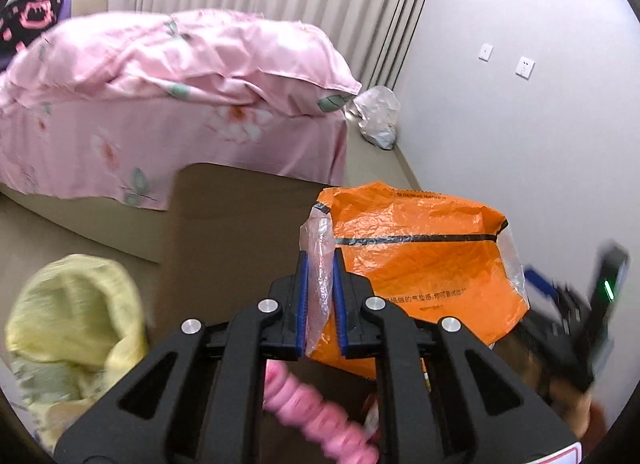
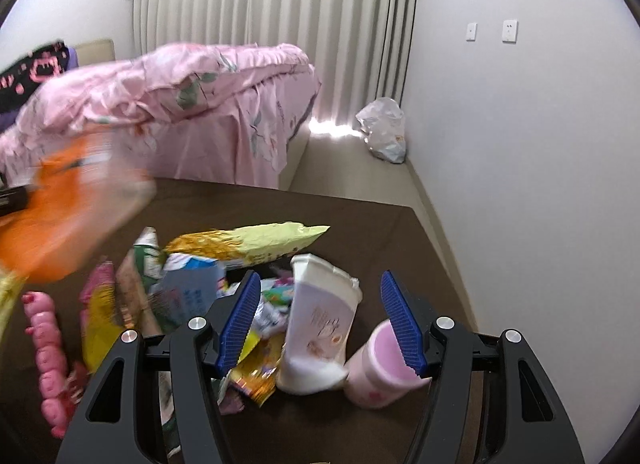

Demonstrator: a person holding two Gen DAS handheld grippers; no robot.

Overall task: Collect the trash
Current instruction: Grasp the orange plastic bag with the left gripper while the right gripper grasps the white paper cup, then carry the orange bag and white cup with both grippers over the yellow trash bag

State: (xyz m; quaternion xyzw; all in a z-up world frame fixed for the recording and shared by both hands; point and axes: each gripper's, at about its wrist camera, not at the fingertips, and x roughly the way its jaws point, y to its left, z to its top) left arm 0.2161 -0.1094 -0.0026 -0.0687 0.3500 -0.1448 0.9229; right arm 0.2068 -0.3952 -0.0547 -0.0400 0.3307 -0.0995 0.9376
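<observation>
Left gripper (image 1: 320,284) is clamped on the clear plastic edge of the orange bag (image 1: 420,260), which hangs above the brown table (image 2: 360,224). Right gripper (image 2: 320,320) stands wide apart, empty, over the wrappers (image 2: 248,244), white cup (image 2: 320,320) and pink cup (image 2: 380,368). Judged early: no trash yet bagged

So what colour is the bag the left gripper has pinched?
Orange bag with a black stripe, clearest in the left wrist view.
</observation>
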